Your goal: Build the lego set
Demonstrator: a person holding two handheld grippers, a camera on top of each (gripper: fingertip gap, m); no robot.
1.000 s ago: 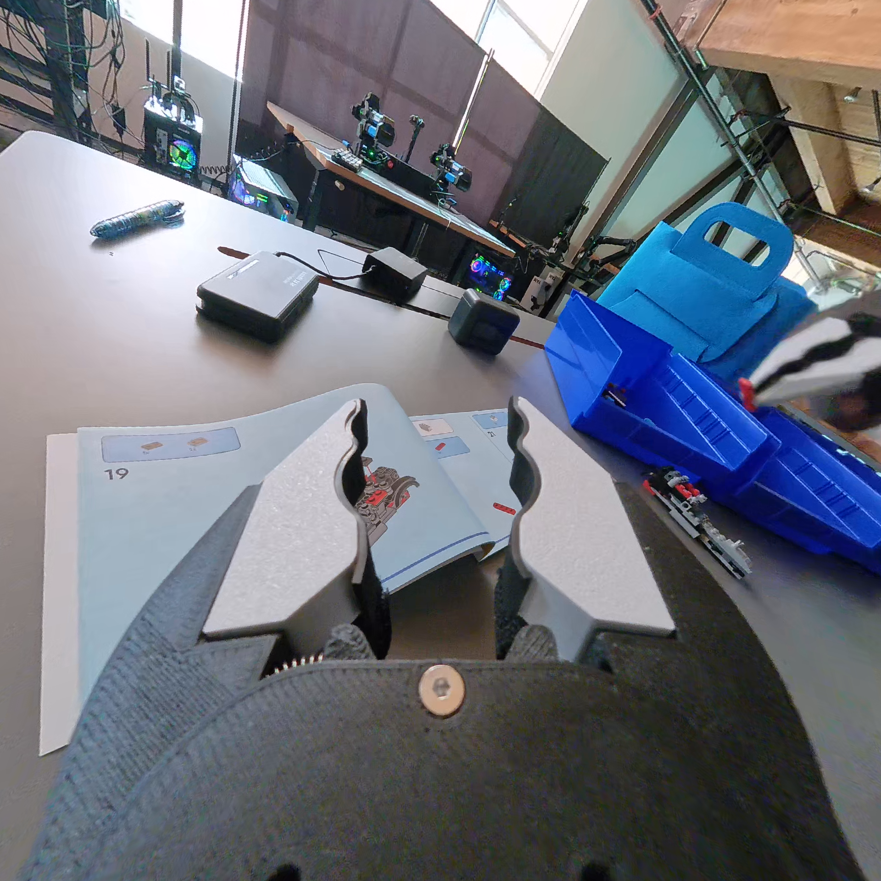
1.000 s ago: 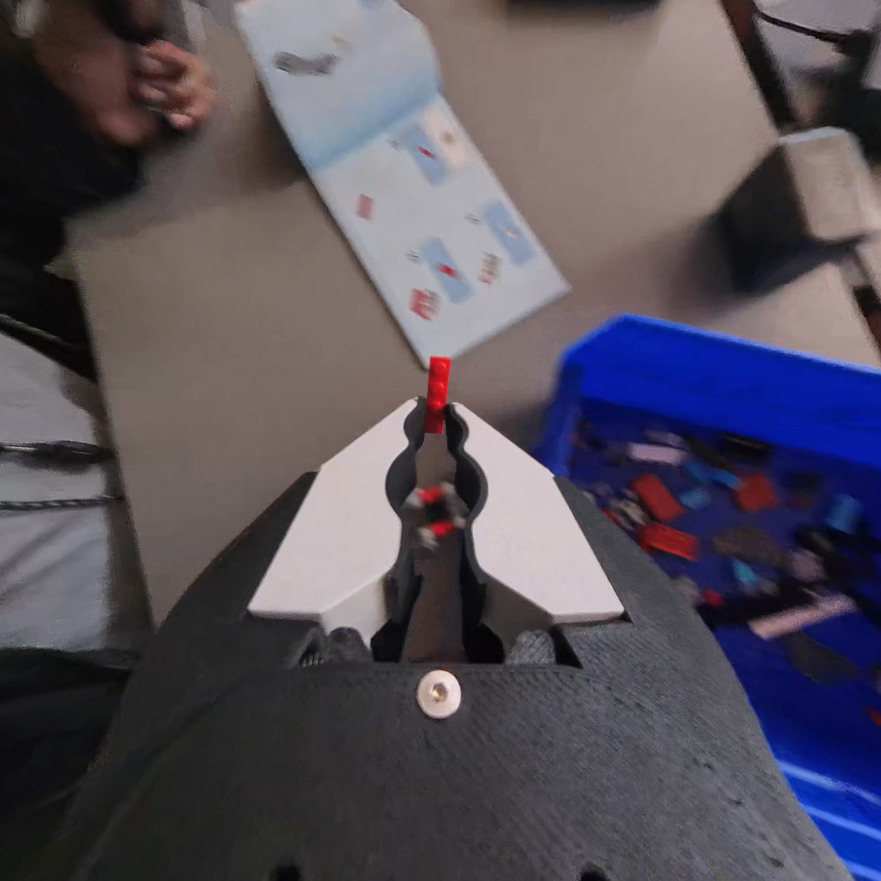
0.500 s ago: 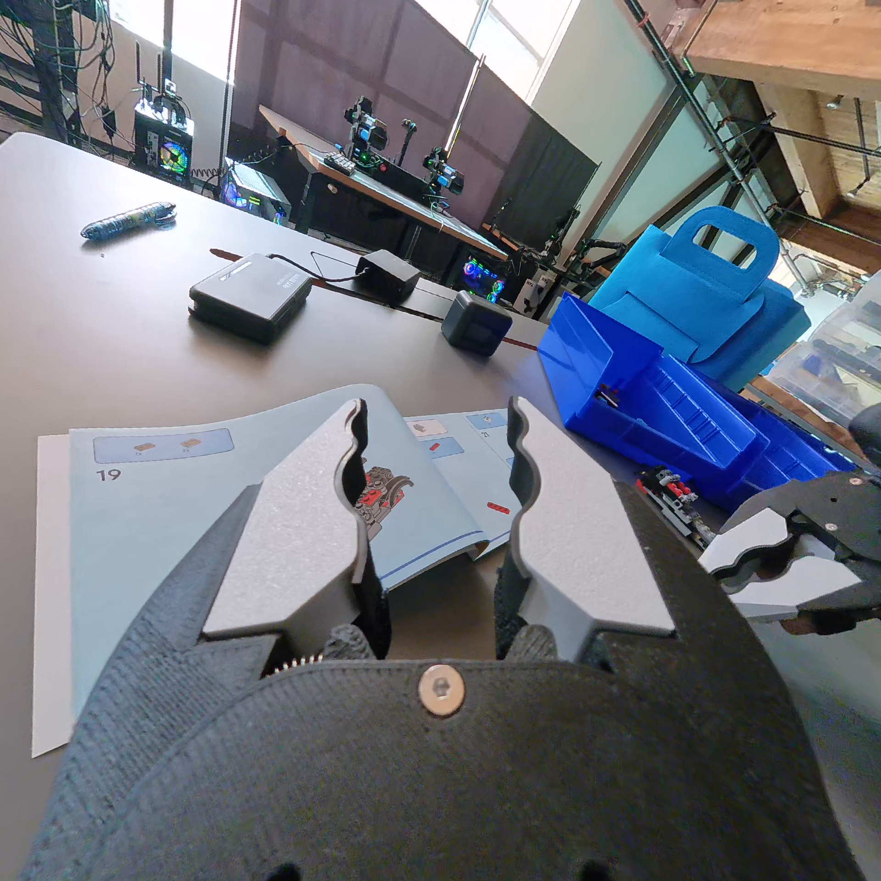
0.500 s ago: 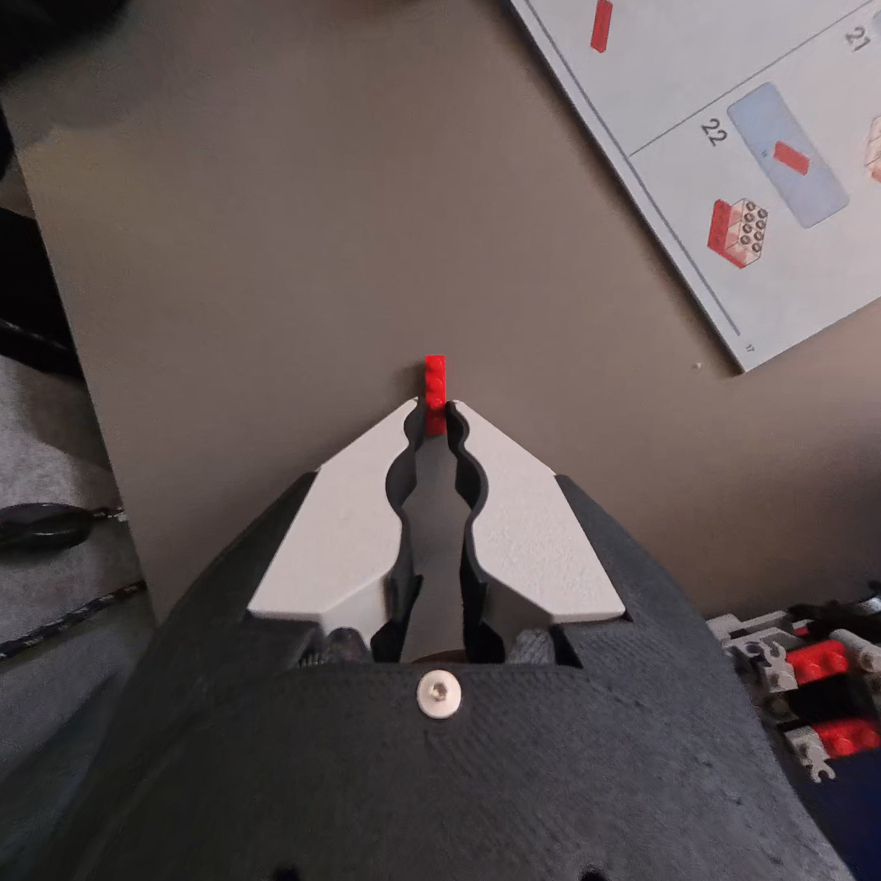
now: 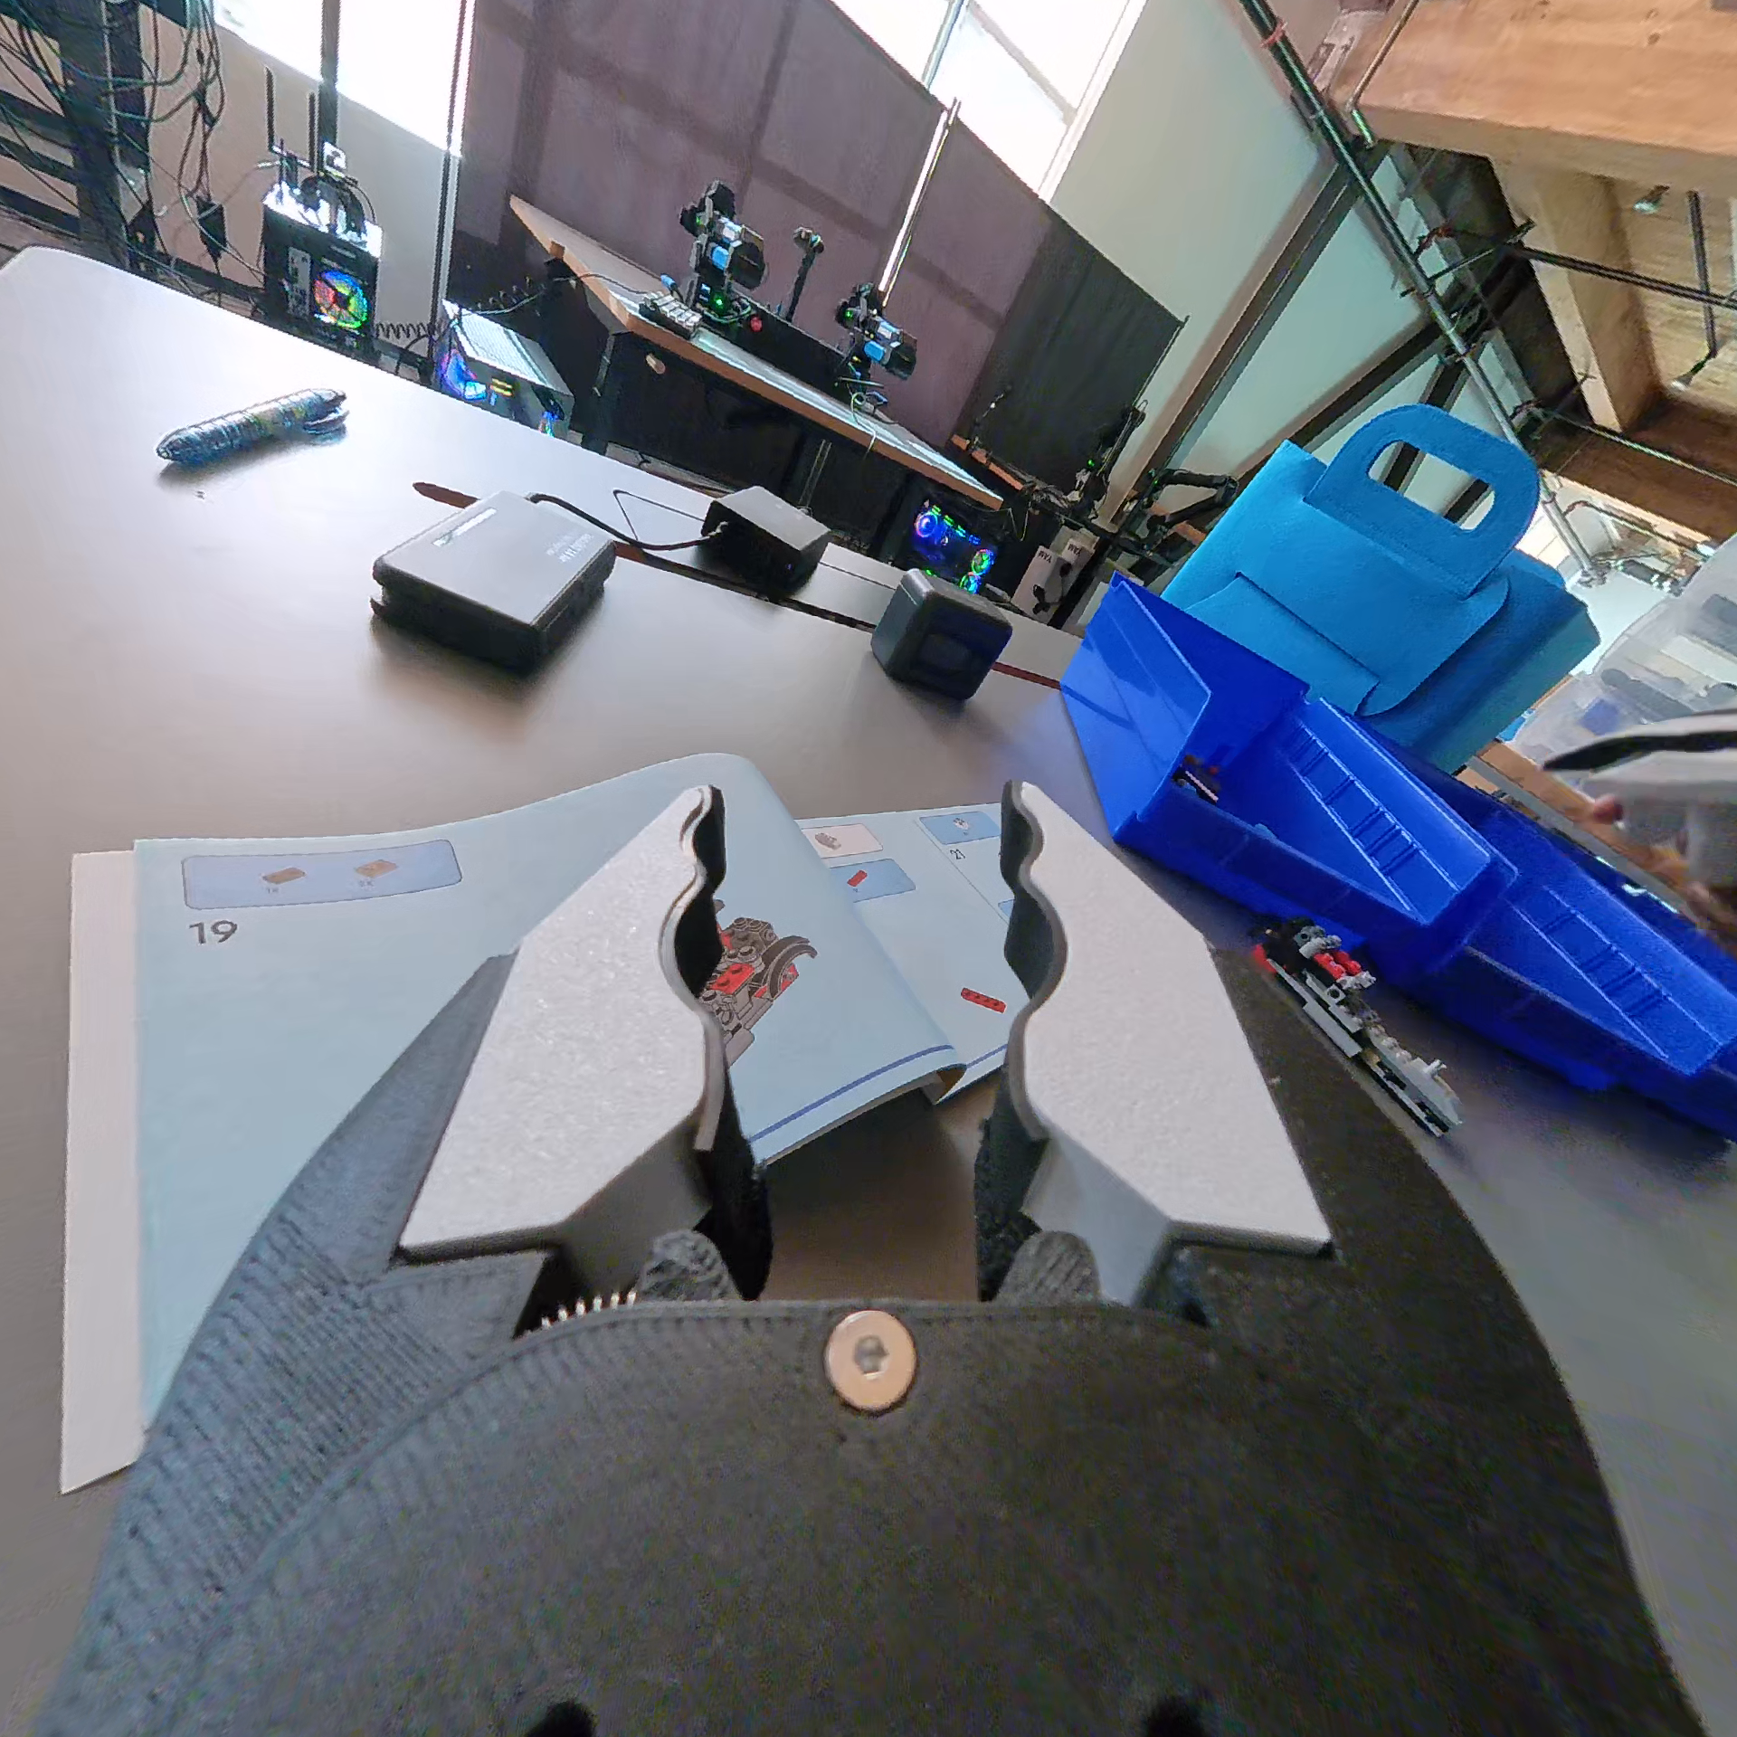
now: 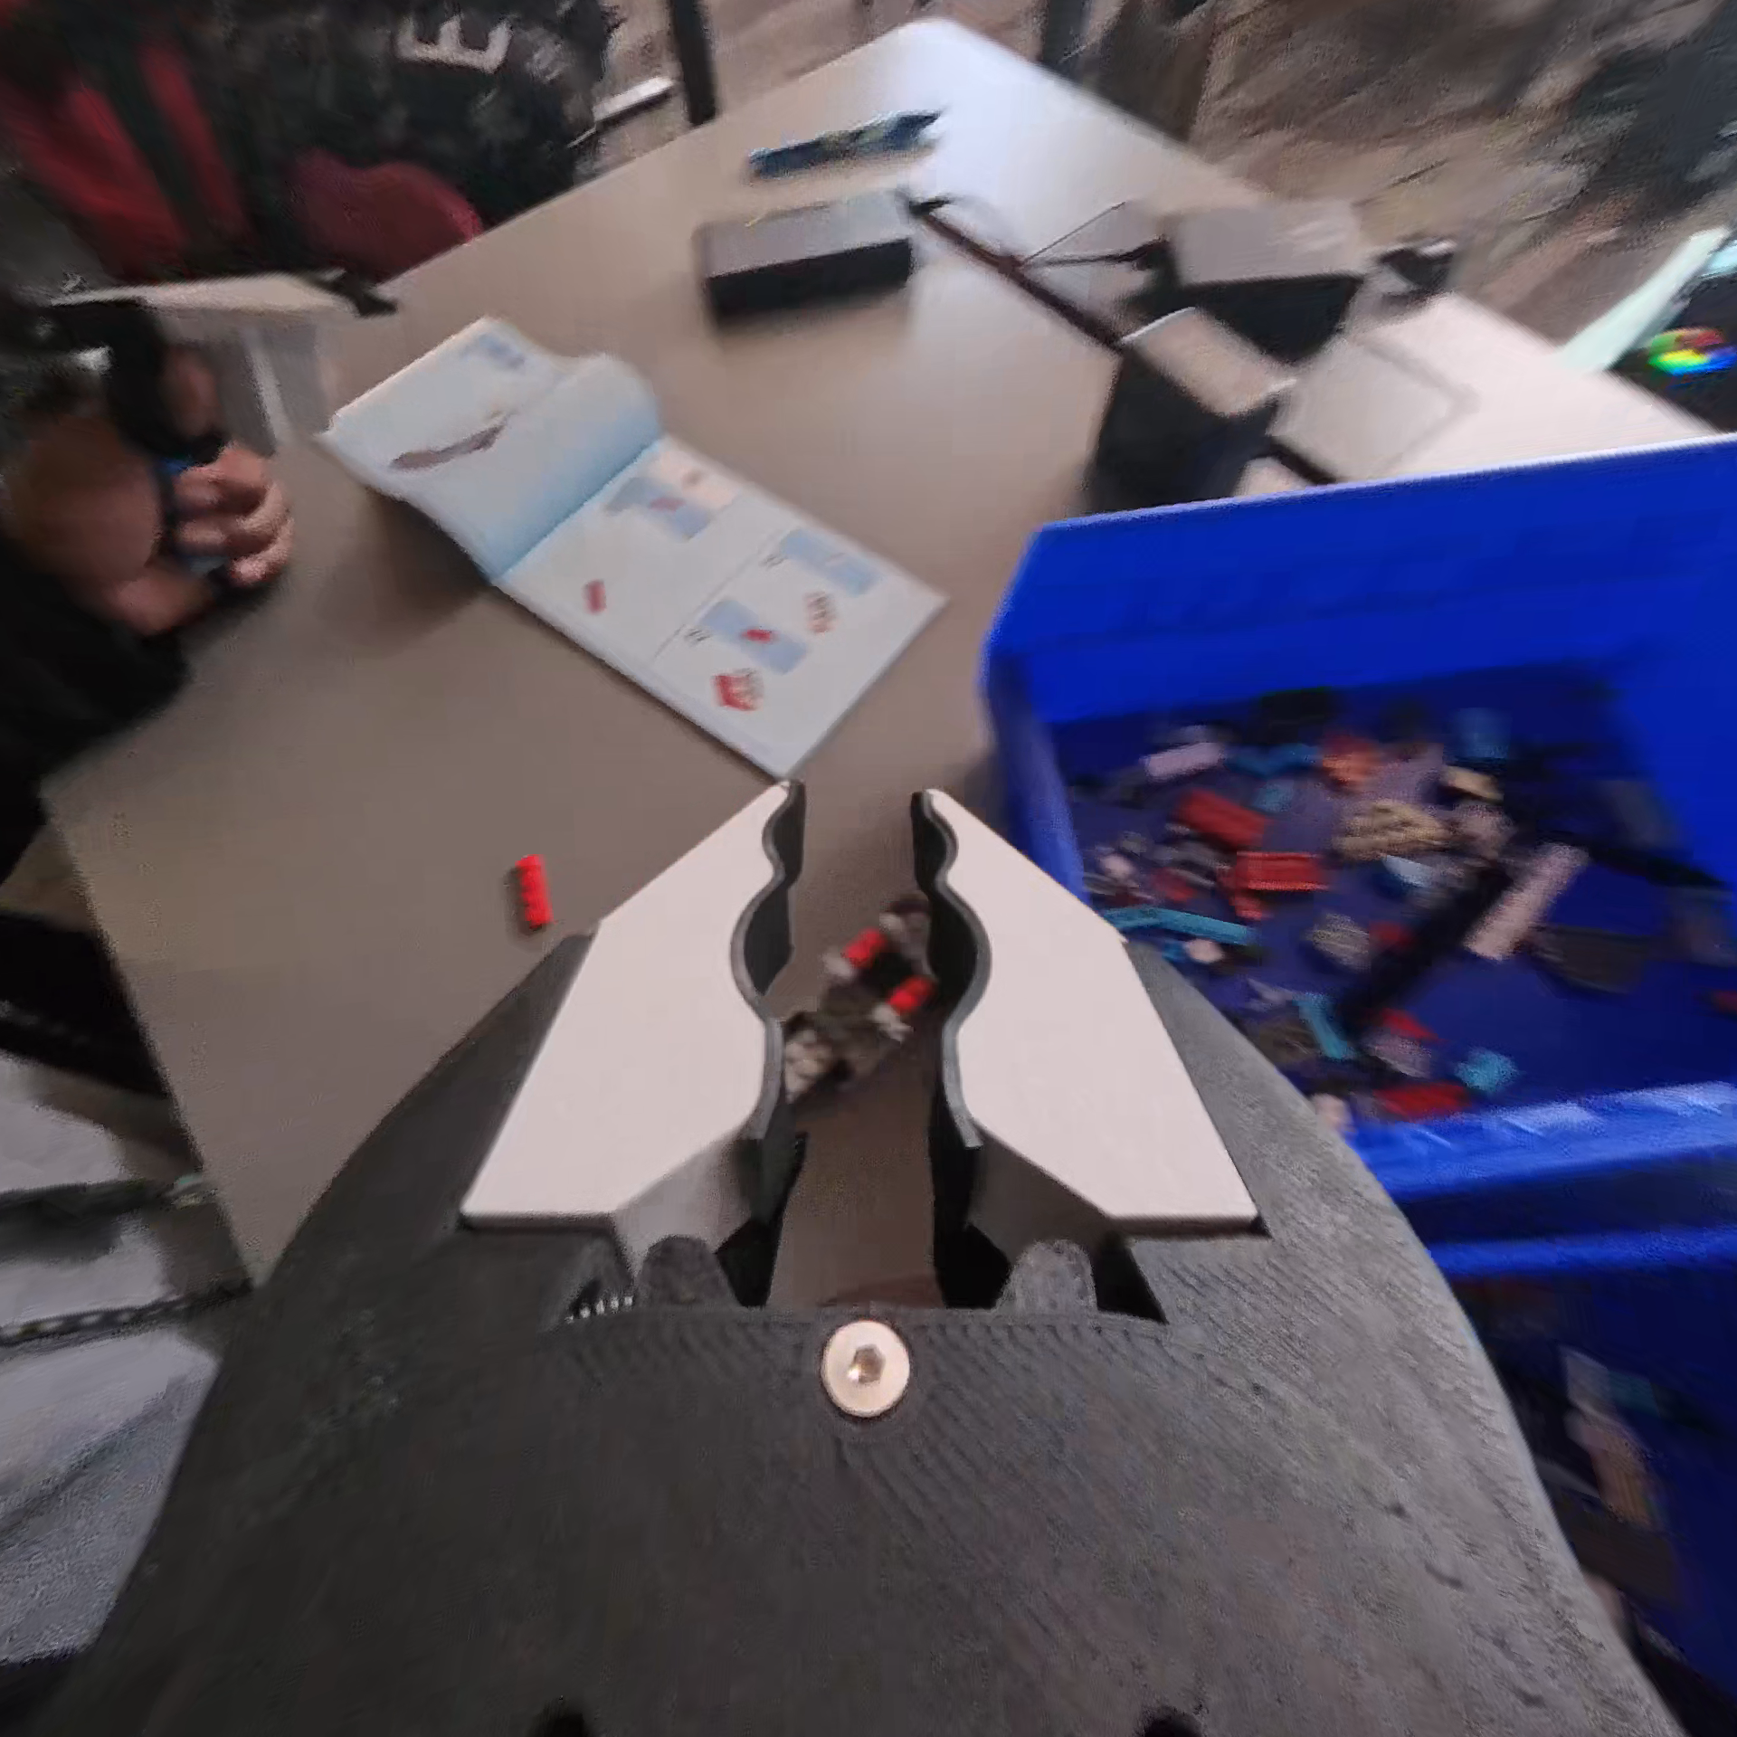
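Note:
My left gripper [image 5: 860, 808] is open and empty, hovering low over the open instruction booklet [image 5: 376, 940]. My right gripper [image 6: 857, 808] is open and holds nothing. A small red brick [image 6: 529, 893] lies on the table to the left of its fingers. The partly built grey, black and red model [image 6: 865, 996] shows between the right fingers but lies on the table below them. In the left wrist view the model [image 5: 1353, 1015] sits beside the blue bin [image 5: 1316, 827]. The right gripper [image 5: 1654, 780] shows blurred at that view's right edge, above the bin.
The blue bin [image 6: 1316, 611] of several loose bricks stands to the right. The booklet [image 6: 658, 564] lies ahead on the table. A black box [image 5: 489, 583], a black adapter [image 5: 766, 540], a small dark cube [image 5: 940, 634] and a blue felt bag [image 5: 1391, 583] stand farther back. A person's hand [image 6: 216, 526] is at the left. Spacing between my two grippers at the tips: around 35 cm. The small red brick [image 6: 529, 893] lies around 20 cm away from my right fingertips.
My right gripper opened and let go of the red brick, which now lies on the table, then lifted back toward the bin. The left gripper has stayed open and still.

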